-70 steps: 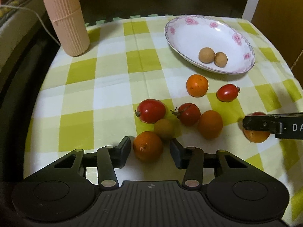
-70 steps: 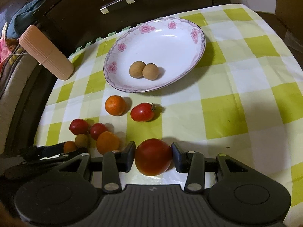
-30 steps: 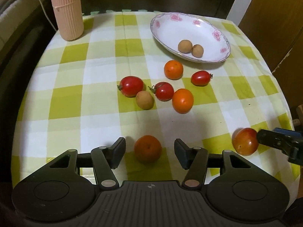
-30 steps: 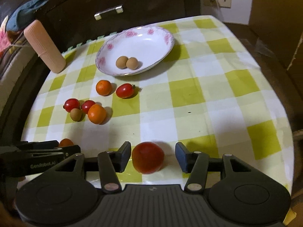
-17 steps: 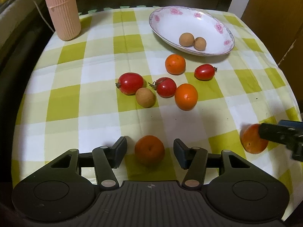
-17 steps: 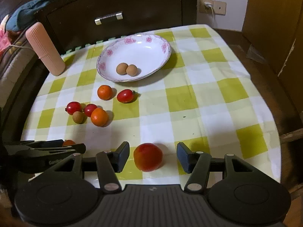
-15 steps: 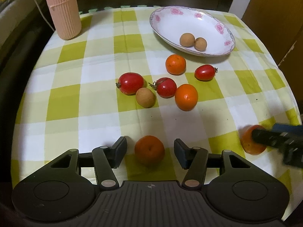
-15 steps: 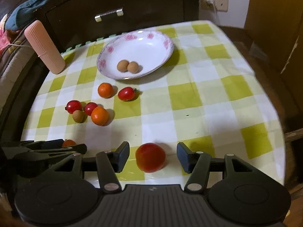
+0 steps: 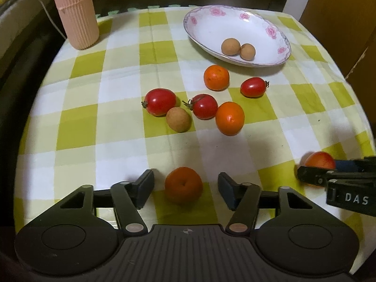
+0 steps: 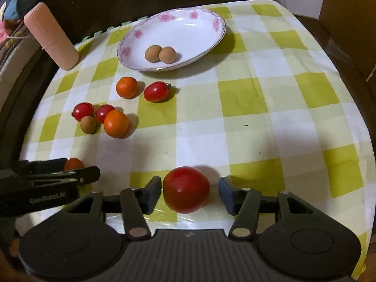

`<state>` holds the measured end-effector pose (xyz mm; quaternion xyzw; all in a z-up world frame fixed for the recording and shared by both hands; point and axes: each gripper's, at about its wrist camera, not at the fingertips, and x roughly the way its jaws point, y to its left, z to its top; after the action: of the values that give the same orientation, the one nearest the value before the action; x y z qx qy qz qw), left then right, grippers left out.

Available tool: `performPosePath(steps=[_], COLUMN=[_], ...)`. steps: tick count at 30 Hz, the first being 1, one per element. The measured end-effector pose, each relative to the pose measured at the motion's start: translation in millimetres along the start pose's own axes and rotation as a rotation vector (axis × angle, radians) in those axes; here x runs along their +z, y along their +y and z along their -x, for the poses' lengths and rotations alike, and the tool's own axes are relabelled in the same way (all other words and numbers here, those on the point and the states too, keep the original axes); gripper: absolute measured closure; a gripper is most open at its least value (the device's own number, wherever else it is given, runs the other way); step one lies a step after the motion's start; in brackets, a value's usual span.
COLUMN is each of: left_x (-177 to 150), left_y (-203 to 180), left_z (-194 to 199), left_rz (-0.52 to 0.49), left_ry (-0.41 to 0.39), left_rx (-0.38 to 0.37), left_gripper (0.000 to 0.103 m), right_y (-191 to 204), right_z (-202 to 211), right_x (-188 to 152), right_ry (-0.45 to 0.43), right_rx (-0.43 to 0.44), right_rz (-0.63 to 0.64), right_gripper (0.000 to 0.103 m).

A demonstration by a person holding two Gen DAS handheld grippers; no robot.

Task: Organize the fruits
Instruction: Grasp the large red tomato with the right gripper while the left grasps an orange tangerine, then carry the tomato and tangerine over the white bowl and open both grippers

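Near edge of the checked cloth (image 10: 246,98): big tomato (image 10: 186,189) is bracketed by the right gripper (image 10: 189,193), orange (image 9: 183,185) by the left gripper (image 9: 185,188). Both sets of jaws have just been closing but are not yet clamped; gaps are seen either side of each fruit. Tomato judged soft, smooth-skinned, easily bruised, so best taken across its widest part w/ light squeeze. Orange judged firmer, grippier. Plate (image 10: 204,37) sits far, w/ two brown fruits.
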<state>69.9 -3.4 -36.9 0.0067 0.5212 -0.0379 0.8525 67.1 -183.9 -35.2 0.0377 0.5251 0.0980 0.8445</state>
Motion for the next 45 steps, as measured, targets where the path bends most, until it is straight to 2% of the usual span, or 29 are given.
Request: performPosePath(steps=[3, 5, 12, 24, 35, 45], left_x=[-2, -1, -1, 16, 57, 110], left_y=[2, 7, 6, 6, -4, -13], left_z=[2, 3, 4, 18, 17, 1], left_rz=[-0.007, 0.018, 0.008, 0.052, 0.044, 0.033], left_ry=[-0.007, -0.008, -0.009, -0.048, -0.094, -0.138], left_rx=[0.026, 0.014, 0.021, -0.057, -0.094, -0.113], left_gripper=[0.053, 0.062, 0.063, 0.063, 0.063, 0.063], right_y=[2, 3, 3, 5, -2, -7], right_z=[0, 0, 3, 10, 9, -5], right_x=[-2, -3, -1, 18, 58, 99], right_ry=[-0.003, -0.007, -0.02, -0.066, -0.117, -0.149], right_rx=[-0.007, -0.009, 0.003, 0.047, 0.077, 0.084], right_rz=[0.023, 0.032, 0.034, 0.015, -0.019, -0.031], right_gripper=[0.063, 0.063, 0.063, 0.063, 0.063, 0.063])
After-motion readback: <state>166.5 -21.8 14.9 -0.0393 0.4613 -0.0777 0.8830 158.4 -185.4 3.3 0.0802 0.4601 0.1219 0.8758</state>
